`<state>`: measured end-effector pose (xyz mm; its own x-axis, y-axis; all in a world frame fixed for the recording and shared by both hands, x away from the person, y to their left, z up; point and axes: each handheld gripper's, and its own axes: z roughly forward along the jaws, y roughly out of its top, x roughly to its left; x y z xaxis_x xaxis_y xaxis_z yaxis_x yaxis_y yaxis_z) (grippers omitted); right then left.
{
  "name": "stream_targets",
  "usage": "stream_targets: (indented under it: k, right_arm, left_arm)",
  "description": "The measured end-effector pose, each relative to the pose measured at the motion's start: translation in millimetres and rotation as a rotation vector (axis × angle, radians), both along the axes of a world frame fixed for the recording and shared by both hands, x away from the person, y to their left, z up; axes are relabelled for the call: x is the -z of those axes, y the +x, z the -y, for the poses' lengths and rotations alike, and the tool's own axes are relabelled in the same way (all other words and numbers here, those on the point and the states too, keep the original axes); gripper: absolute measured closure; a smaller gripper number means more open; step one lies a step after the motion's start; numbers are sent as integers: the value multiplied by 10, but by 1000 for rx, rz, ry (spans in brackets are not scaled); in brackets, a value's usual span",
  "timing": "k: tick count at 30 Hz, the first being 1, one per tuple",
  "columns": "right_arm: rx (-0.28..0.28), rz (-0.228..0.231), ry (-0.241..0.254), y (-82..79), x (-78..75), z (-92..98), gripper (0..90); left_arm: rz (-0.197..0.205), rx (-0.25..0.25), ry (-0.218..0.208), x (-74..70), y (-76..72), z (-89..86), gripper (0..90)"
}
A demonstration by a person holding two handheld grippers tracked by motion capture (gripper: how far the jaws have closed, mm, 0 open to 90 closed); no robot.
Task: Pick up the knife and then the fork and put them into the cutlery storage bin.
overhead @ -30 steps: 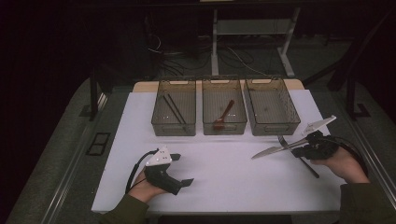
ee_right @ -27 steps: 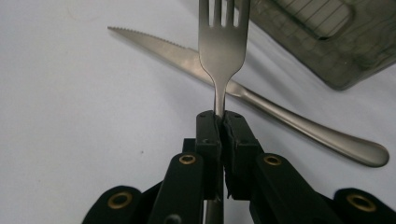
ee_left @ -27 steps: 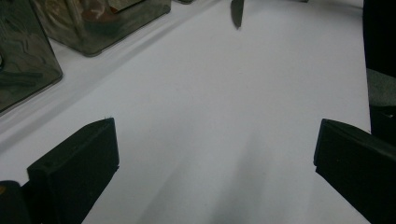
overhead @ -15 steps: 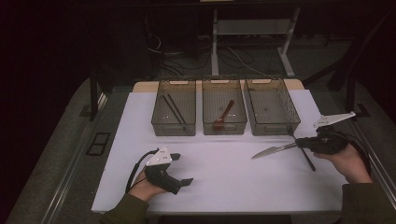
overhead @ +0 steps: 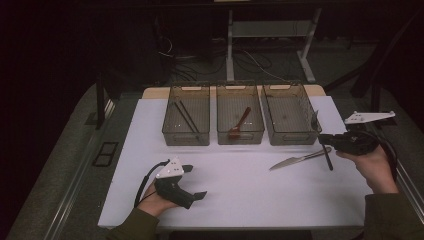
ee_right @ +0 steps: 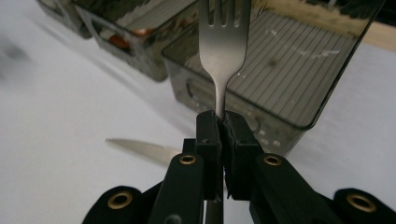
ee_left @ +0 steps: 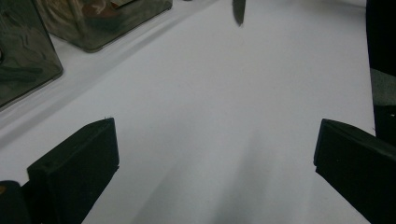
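Pinching the fork (ee_right: 223, 51) by its neck, right tongs (ee_right: 223, 122) clamped; left tongs (ee_left: 210, 154) wide.

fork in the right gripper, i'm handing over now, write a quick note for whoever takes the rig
Right gripper: shut on the silver metal fork, held near the right-hand clear plastic bin, which looks bare.
Left gripper: open, holds nothing, low over the white table.
Done: black chopsticks in left bin, red spoon in middle bin.
Left: likely bin the fork, then the serrated silver knife on the table.
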<state>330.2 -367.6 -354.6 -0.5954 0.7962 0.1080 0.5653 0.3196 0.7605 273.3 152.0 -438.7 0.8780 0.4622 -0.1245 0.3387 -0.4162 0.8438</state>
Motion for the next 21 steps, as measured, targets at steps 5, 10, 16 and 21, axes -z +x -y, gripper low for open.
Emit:
stream_targets:
  k: [5, 10, 16, 21]
  right_arm:
    - [26, 29, 15, 85, -116, -5, 855]
    - [53, 68, 27, 221, -248, -27, 855]
    - [97, 92, 37, 459, -350, -82, 855]
    - [124, 98, 41, 684, -411, -131, 855]
  left_arm:
    - [2, 5, -1, -2, 4, 3, 0]
    - [0, 6, -4, -2, -1, 6, 0]
    - [4, 6, -7, -11, -6, 11, 0]
    - [5, 10, -6, -15, -11, 8, 0]
